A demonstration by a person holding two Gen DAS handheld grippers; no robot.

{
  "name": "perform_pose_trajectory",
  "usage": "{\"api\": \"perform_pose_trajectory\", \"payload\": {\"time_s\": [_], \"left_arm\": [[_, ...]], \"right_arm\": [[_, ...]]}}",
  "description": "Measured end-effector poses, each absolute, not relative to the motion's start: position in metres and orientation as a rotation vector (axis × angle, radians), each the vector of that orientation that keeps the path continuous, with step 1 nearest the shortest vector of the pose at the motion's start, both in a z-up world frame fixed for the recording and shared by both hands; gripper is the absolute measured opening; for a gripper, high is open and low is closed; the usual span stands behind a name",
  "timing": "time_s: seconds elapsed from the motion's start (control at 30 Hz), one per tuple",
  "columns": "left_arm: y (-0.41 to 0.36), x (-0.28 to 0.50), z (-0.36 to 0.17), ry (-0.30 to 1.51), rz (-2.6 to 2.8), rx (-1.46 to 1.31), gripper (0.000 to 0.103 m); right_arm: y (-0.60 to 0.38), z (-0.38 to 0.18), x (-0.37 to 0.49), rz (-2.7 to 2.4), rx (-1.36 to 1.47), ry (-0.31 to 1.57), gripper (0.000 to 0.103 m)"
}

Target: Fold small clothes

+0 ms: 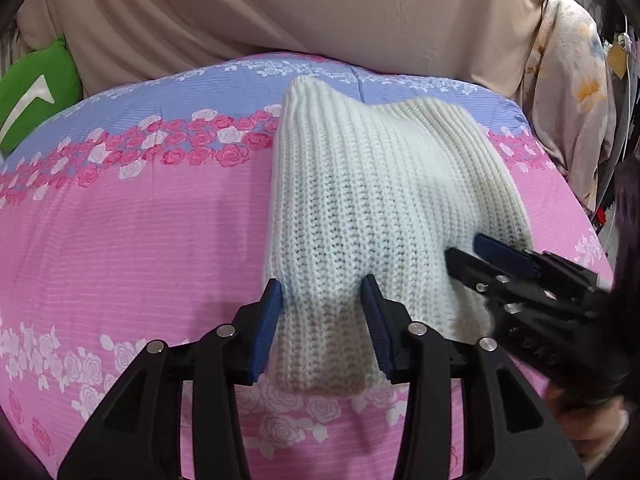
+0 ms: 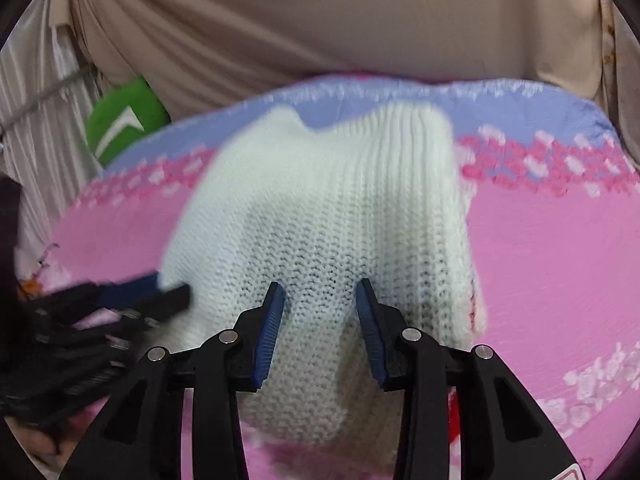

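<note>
A white ribbed knit garment [image 1: 372, 200] lies on the pink and purple flowered bed cover [image 1: 140, 232], stretching away from me. My left gripper [image 1: 322, 288] grips the garment's near left part, with a fold of knit pinched between its blue pads. My right gripper [image 2: 320, 290] grips the near right part of the same garment [image 2: 332, 220] in the same way. The right gripper also shows at the right of the left wrist view [image 1: 472, 248], and the left gripper at the left of the right wrist view [image 2: 172, 292]. The near edge hangs lifted off the cover.
A beige curtain [image 1: 320, 4] hangs behind the bed. A green cushion [image 1: 36, 88] sits at the far left; it also shows in the right wrist view [image 2: 124, 120]. Patterned hanging fabric [image 1: 572, 112] is at the right edge of the bed.
</note>
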State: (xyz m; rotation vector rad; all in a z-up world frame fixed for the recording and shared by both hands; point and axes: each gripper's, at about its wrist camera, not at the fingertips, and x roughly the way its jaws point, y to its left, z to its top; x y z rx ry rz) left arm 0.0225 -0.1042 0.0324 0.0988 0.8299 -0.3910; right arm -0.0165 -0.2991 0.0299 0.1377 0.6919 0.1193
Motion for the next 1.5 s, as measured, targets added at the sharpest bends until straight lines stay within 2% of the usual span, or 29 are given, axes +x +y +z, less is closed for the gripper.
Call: {"api": "perform_pose_trajectory", "payload": {"time_s": [0.17, 0.2, 0.3, 0.33, 0.4, 0.47, 0.57, 0.63, 0.7, 0.73, 0.77, 0.83, 1.0, 1.17, 1.5], "left_arm": [[-0.104, 0.022, 0.029, 0.824, -0.384, 0.106, 0.044], [-0.104, 0.022, 0.029, 0.824, -0.382, 0.105, 0.044], [-0.104, 0.023, 0.031, 0.830, -0.387, 0.096, 0.045], [-0.105, 0.023, 0.034, 0.834, -0.388, 0.097, 0.046], [-0.105, 0.022, 0.046, 0.810, -0.389, 0.095, 0.044], [-0.108, 0.024, 0.061, 0.776, -0.398, 0.093, 0.045], [-0.117, 0.037, 0.083, 0.731, -0.404, 0.077, 0.049], [-0.126, 0.054, 0.085, 0.730, -0.381, 0.089, 0.050], [-0.136, 0.075, 0.073, 0.770, -0.361, 0.107, 0.050], [-0.142, 0.088, 0.062, 0.804, -0.350, 0.116, 0.054], [-0.145, 0.098, 0.051, 0.827, -0.340, 0.118, 0.062], [-0.147, 0.106, 0.043, 0.823, -0.298, 0.126, 0.073], [-0.137, 0.089, 0.059, 0.798, -0.305, 0.102, 0.071], [-0.136, 0.060, 0.059, 0.804, -0.349, 0.104, 0.071], [-0.134, 0.033, 0.050, 0.811, -0.320, 0.121, 0.076]], "right_arm": [[-0.310, 0.077, -0.043, 0.116, 0.182, 0.598, 0.037], [-0.315, 0.075, -0.041, 0.075, 0.163, 0.606, 0.040], [-0.324, 0.036, -0.013, 0.043, 0.138, 0.750, 0.039], [-0.323, 0.037, -0.015, 0.049, 0.127, 0.715, 0.039], [-0.318, 0.058, -0.014, 0.052, 0.105, 0.724, 0.039], [-0.316, 0.084, -0.016, 0.074, 0.102, 0.653, 0.039], [-0.323, 0.112, 0.004, 0.045, 0.102, 0.605, 0.041], [-0.332, 0.103, 0.033, 0.022, 0.126, 0.652, 0.041], [-0.346, 0.066, 0.077, -0.063, 0.143, 0.785, 0.041], [-0.350, 0.049, 0.091, -0.086, 0.149, 0.821, 0.042], [-0.349, 0.049, 0.090, -0.093, 0.150, 0.791, 0.049], [-0.354, 0.062, 0.081, -0.083, 0.207, 0.792, 0.049], [-0.357, 0.083, 0.011, -0.026, 0.282, 0.668, 0.048], [-0.349, 0.058, -0.048, -0.026, 0.324, 0.683, 0.048], [-0.351, 0.023, -0.058, -0.053, 0.337, 0.747, 0.048]]}}
